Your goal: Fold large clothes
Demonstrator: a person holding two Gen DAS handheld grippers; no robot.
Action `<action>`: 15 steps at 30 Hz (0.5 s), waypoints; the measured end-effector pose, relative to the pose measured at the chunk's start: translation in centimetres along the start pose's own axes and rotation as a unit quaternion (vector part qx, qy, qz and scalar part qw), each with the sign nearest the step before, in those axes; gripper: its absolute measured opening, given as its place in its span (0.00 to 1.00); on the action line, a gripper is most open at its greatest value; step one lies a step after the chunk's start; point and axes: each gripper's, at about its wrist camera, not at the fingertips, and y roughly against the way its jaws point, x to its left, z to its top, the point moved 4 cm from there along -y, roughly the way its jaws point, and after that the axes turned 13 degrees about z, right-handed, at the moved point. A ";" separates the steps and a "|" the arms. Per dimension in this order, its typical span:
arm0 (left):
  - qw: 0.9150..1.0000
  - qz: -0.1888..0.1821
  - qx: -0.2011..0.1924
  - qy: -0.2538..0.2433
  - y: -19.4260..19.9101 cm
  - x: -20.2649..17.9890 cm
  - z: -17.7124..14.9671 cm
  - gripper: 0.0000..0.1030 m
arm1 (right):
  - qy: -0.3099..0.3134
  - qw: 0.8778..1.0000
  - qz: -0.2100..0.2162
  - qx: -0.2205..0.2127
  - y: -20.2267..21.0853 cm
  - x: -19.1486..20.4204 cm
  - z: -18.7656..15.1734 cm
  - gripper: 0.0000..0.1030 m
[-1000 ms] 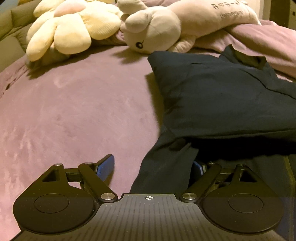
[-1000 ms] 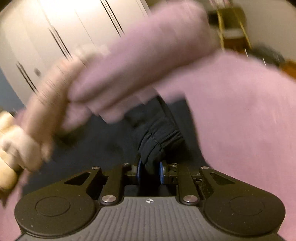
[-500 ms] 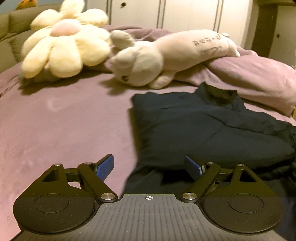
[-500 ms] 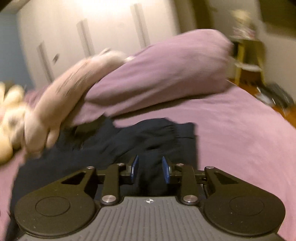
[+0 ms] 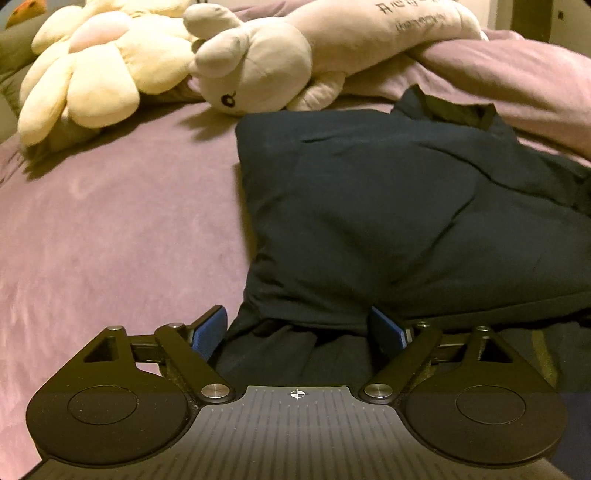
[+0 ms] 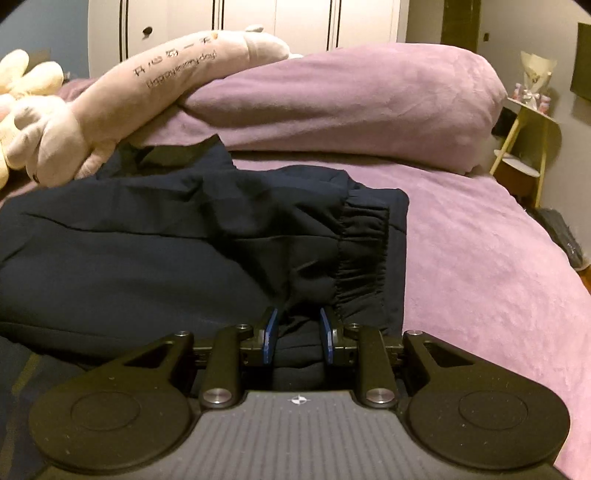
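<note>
A dark navy jacket lies partly folded on the purple bed. In the right wrist view the jacket shows a sleeve with an elastic cuff laid across its body. My left gripper is open, its blue-padded fingers straddling the jacket's near left edge. My right gripper is partly open over the near right edge below the cuff; dark cloth sits between its pads without being pinched.
A yellow flower plush and a long beige plush animal lie at the bed's head. A rolled purple duvet lies behind the jacket. A side table and white wardrobe stand beyond the bed.
The right gripper laid the sleeve across the jacket, opened off it and pulled back to the near edge. The left gripper stayed open, lifted, then dropped back to the near left edge.
</note>
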 end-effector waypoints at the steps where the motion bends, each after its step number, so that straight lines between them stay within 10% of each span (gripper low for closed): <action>1: 1.000 0.002 0.001 -0.002 -0.4 0.0 0.1 0.93 | 0.003 1.000 -0.003 0.005 -0.5 0.0 0.2 0.22; 12: 0.999 0.009 0.031 0.012 -1.0 0.5 0.4 0.97 | -0.060 0.998 0.011 0.009 -0.6 -0.6 1.1 0.28; 15: 0.999 0.012 0.035 -0.002 -0.4 1.0 -0.2 0.95 | -0.123 0.990 0.061 -0.017 2.8 -1.3 0.2 0.62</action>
